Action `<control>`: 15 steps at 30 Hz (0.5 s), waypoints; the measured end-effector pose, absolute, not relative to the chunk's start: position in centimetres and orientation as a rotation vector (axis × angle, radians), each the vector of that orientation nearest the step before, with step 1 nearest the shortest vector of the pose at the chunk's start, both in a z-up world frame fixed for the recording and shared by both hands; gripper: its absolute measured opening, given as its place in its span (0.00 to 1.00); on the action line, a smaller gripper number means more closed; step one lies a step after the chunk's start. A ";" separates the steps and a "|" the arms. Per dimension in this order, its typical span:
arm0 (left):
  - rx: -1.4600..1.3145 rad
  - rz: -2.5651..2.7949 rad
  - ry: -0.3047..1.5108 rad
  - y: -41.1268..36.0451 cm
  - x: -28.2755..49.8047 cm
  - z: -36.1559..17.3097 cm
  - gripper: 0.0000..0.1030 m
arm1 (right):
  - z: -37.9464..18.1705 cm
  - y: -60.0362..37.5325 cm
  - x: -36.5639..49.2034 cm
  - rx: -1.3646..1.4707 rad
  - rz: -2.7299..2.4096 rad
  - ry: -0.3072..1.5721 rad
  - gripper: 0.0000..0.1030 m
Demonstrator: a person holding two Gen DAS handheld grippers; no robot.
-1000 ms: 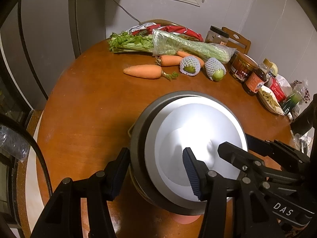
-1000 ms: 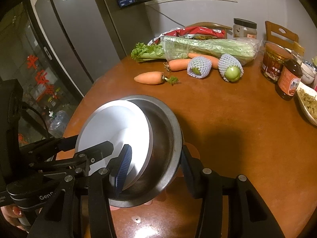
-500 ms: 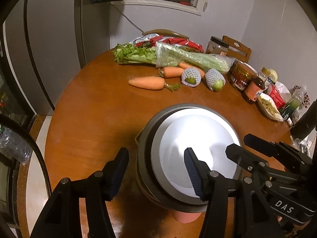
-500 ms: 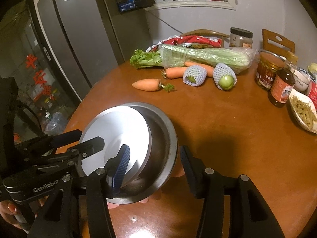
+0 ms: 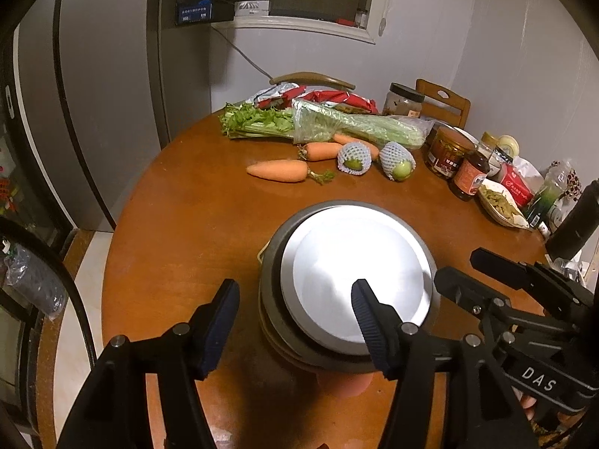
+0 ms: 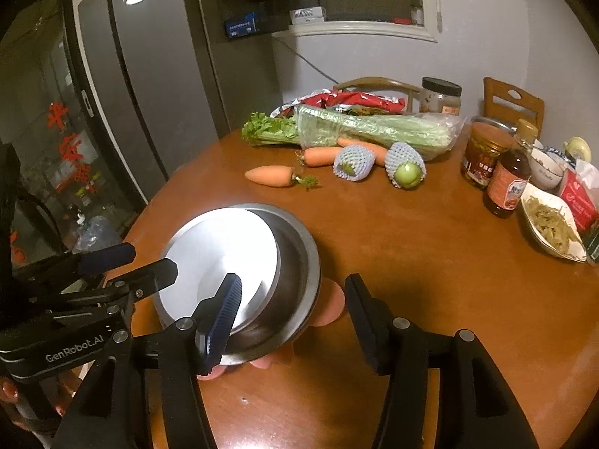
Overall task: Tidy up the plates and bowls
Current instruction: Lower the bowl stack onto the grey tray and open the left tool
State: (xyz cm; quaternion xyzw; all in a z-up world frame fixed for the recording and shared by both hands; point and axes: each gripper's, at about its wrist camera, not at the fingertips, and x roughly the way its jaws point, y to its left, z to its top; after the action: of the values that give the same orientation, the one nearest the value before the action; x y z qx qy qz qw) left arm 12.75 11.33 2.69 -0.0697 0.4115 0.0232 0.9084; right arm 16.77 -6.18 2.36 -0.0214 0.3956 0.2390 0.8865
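Round wooden table (image 5: 179, 232): stacked metal bowls (image 5: 299, 340) just ahead of claws; carrots (image 5: 279, 170), celery (image 5: 337, 127), jars (image 5: 447, 151) far side.

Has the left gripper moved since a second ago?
Yes. The left gripper has backed up and away from the stacked bowls; they look smaller now, and its jaws have just been opening, clear of the rim.

A plate (image 5: 355, 284) lies in a metal bowl (image 5: 273, 299) at the near side of the round table (image 5: 179, 232). Behind it lie carrots (image 5: 279, 170) and two netted fruits (image 5: 397, 155), with bagged celery (image 5: 337, 125) further back. Jars and a sauce bottle (image 6: 507, 183) stand to the right, a dish of food (image 6: 554, 226) just before them
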 end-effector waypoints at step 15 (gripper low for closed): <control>-0.140 0.063 0.846 10.0 7.8 1.3 0.62 | 1.6 -8.1 11.6 -0.081 0.457 0.794 0.64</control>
State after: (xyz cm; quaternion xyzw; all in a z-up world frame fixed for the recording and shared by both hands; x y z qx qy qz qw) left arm 7.75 9.96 1.28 -0.0679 0.4101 0.0307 0.9090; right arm 11.55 -8.10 1.60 -0.0393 0.3830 0.2205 0.8962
